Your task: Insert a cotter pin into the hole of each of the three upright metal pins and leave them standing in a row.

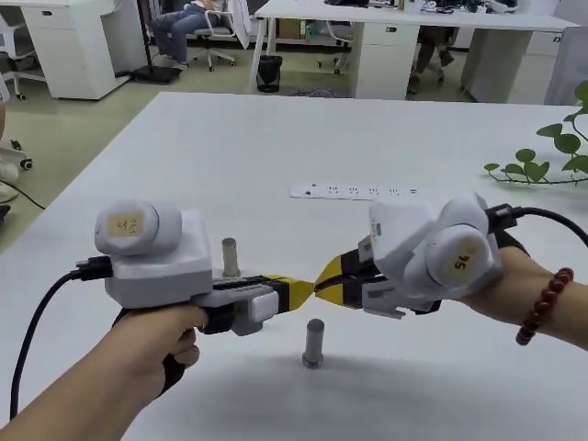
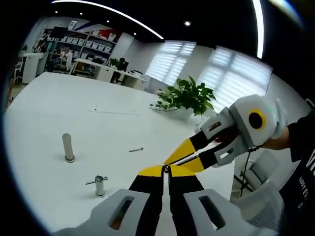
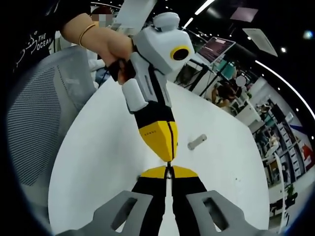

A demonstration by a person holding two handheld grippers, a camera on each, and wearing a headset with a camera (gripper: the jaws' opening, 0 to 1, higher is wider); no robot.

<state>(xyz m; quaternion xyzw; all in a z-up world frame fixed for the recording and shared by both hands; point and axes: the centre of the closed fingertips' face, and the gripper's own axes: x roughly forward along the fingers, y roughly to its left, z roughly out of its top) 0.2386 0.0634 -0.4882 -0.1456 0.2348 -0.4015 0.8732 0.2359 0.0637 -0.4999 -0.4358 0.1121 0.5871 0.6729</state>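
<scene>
Head view, over the white table (image 1: pixel 276 147): the left gripper (image 1: pixel 308 290) and right gripper (image 1: pixel 323 281) meet tip to tip just above the surface, apparently to pass or re-seat a cotter pin (image 2: pixel 183 160) before it is threaded. In the left gripper view it is a thin silvery sliver pinched between the right gripper's all-but-closed jaws, too small to identify with certainty. The left gripper's own jaws are pressed together at the meeting point; whether they also hold the sliver cannot be told. One upright metal pin (image 1: pixel 314 343) stands just in front of the tips and a second metal pin (image 1: pixel 230 255) just behind the left gripper, both within easy reach. The left gripper view also shows a short pin (image 2: pixel 100 185) that appears already fitted with a cotter, a bare pin (image 2: pixel 68 146) beyond it, and a loose cotter pin (image 2: pixel 136 149) lying flat, seemingly in reserve.
</scene>
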